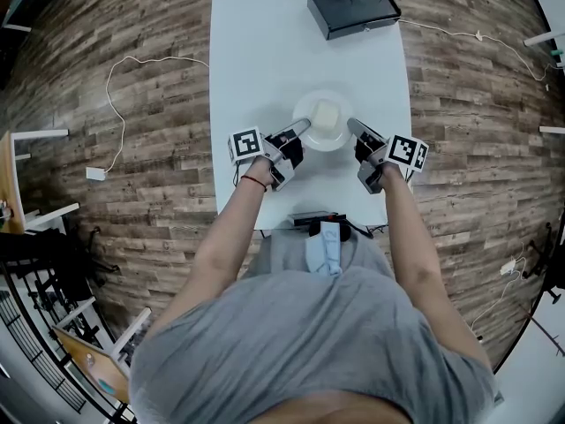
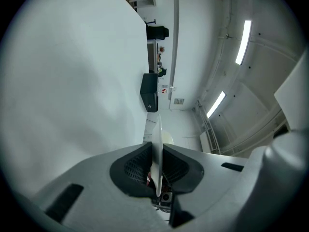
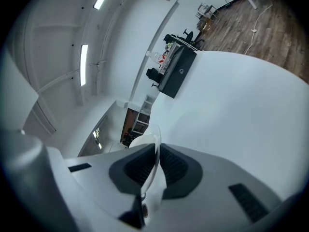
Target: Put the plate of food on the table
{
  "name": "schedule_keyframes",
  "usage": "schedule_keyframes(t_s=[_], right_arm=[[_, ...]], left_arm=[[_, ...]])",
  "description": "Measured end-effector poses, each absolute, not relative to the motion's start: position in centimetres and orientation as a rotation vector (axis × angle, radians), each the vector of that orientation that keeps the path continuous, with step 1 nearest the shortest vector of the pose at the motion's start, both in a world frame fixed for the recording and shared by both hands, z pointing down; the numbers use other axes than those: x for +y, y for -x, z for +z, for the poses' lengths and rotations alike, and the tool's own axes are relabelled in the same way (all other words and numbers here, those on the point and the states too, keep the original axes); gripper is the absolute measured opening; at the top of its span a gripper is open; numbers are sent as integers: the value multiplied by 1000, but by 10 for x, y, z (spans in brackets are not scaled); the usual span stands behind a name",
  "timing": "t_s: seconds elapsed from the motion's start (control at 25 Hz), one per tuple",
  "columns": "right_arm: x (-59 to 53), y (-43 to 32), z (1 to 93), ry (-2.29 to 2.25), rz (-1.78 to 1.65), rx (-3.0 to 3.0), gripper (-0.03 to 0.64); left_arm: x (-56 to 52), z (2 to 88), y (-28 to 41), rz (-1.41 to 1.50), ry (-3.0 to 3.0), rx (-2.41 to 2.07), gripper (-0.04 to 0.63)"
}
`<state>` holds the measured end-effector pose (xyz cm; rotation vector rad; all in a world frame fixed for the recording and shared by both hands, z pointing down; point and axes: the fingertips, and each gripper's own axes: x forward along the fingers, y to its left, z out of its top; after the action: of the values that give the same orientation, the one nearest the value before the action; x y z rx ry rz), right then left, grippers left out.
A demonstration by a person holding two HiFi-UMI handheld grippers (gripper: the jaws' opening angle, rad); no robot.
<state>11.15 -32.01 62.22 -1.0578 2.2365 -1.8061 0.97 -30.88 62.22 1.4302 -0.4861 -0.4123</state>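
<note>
Nearest, two tongs: left tongs and right tongs, each squeezed nearly shut on a thin edge of the plate, gripping opposite sides. Between them, one plate, level over the table; touching it or just above, impossible to tell. On the plate, one pale block of food. Risk from here: tilting through uneven lowering or an early release on one side, sliding the food off; slipping from so narrow a pinch. Beyond the tongs, one black box.
</note>
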Motion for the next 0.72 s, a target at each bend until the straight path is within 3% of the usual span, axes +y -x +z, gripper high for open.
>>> schedule_keyframes(t_s=[0.72], right_arm=[[-315,-107,670,1117,-1891,2250,48]], left_arm=[[-302,679,-2,-219,-1462,-599,40]])
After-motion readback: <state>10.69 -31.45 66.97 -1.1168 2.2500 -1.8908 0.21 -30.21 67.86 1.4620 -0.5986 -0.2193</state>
